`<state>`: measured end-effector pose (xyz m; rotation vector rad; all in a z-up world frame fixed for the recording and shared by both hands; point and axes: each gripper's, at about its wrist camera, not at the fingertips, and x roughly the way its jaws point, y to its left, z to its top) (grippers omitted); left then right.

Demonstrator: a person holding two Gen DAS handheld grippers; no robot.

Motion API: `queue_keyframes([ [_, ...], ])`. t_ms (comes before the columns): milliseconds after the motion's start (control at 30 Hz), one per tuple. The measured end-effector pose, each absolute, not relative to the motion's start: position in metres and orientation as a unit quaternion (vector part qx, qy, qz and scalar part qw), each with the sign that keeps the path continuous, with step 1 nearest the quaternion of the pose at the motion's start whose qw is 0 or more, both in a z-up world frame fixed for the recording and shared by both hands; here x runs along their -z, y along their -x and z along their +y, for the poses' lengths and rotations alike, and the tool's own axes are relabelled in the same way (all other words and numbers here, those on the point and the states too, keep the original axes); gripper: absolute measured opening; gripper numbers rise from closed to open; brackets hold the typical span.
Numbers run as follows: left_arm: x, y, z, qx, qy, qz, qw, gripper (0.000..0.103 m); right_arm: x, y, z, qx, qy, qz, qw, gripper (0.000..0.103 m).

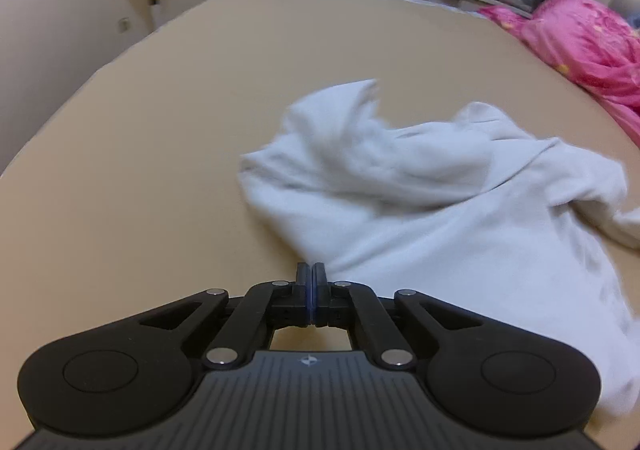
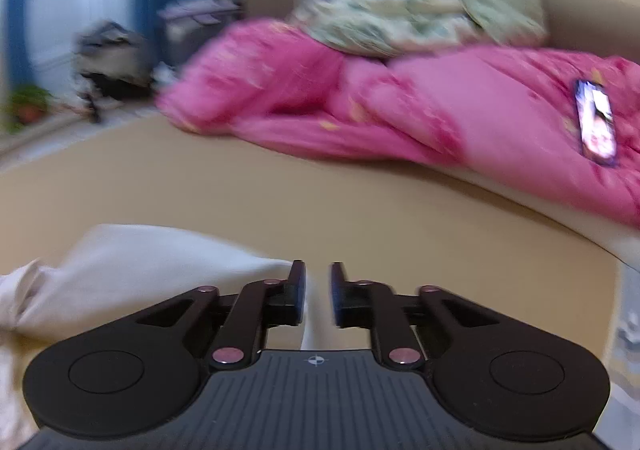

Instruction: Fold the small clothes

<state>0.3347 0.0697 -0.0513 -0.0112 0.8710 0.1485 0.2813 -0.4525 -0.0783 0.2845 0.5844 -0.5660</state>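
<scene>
Tan bed surface (image 1: 140, 170), pink quilt (image 2: 440, 110) far right. White garment (image 1: 440, 218) lies crumpled right of centre: soft, light, fleecy, likely floppy; best taken at a hem or corner. Left claw (image 1: 312, 274) pinched shut at its near edge, grip unclear. Right claw (image 2: 318, 290) narrowly apart, empty, garment just left.
</scene>
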Motion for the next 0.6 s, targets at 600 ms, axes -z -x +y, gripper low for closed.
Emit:
queue_keyframes([
  [600,-0.022,-0.171,0.085,-0.010,0.044,0.327,0.944,0.009,0.115,-0.306,-0.174,-0.165,-0.017,0.346,0.924,0.056],
])
